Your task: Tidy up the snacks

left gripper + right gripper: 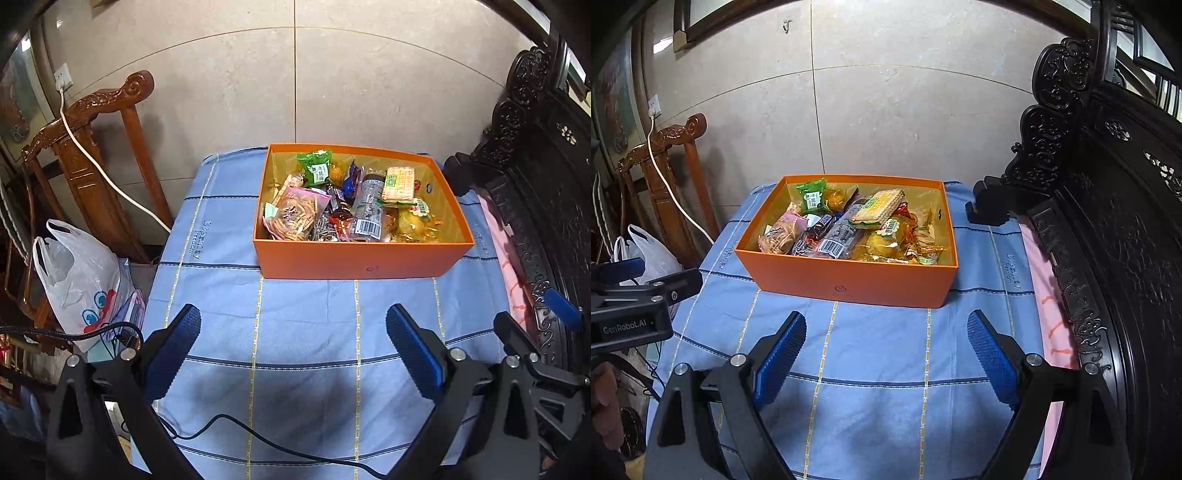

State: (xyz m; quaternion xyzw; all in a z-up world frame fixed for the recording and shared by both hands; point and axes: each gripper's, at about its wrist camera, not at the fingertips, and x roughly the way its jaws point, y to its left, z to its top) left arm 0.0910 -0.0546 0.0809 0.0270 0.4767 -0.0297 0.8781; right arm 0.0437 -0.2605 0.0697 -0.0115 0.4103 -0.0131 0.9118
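The orange box (pixel 364 258) sits near the far end of the table (pixel 295 332), heaped with snacks (pixel 347 206). Both the left gripper (pixel 293 332) and right gripper (pixel 886 339) hang spread and empty. Slippery, overlapping wrappers could drag neighbours out over the rim.

The left black plastic two-finger gripper (pixel 293 325) has ribbed blue pads (pixel 413 354), silver screw heads at its finger joints and a thin black cable (pixel 258 439). The right black plastic two-finger gripper (pixel 886 332) matches it; white "GenRobot.AI" lettering (pixel 624 328) marks the left one's side.
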